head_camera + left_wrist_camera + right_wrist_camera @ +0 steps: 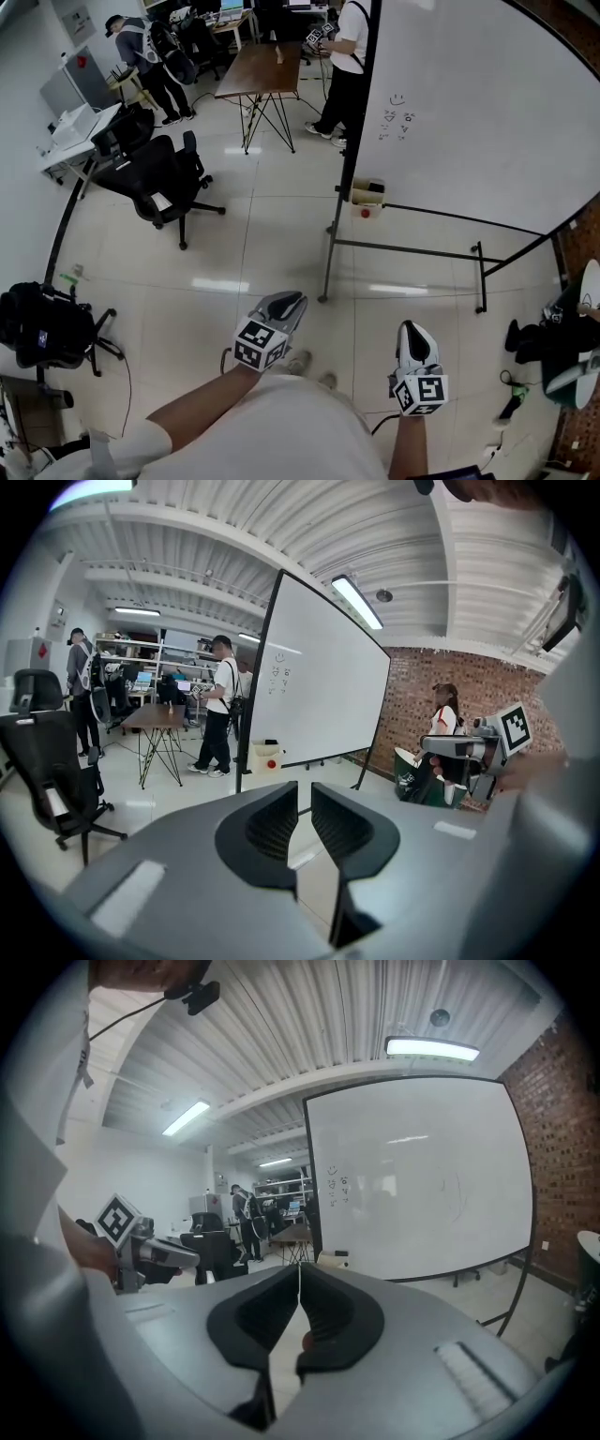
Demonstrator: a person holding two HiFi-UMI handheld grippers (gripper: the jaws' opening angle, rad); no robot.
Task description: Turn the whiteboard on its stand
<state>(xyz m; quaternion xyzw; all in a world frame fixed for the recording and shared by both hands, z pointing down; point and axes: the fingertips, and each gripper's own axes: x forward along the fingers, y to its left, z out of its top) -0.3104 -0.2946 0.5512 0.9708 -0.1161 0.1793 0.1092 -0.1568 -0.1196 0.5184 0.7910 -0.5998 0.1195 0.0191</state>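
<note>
1. Locating the whiteboard [469,103] at the far right of the room, sitting upright on its stand [403,247] on the tiled floor [281,234]. Holding both grippers near the body, well apart from board and stand.
2. Reading the jaws: left gripper [286,305] keeping only a narrow gap, nothing between. Right gripper [412,333] pressing its pads together on nothing.
3. Judging the stage: fitting either a walk-up to a board waiting to be turned, or a stand-off from a board already turned. Not settling which from this moment.
4. Judging good practice at this range:
   - keeping both grippers squared toward the board's frame and clear of the written face;
   - minding the stand's feet, which are reaching nearward across the floor;
   - watching the small box [367,195] hanging at the board's lower left corner.
5. Noting orientation: written face pointing near, toward the camera wearer, with the small marks sitting at its upper left. Long axis lying level, running left to right, with the dark left edge post standing vertical.
</note>
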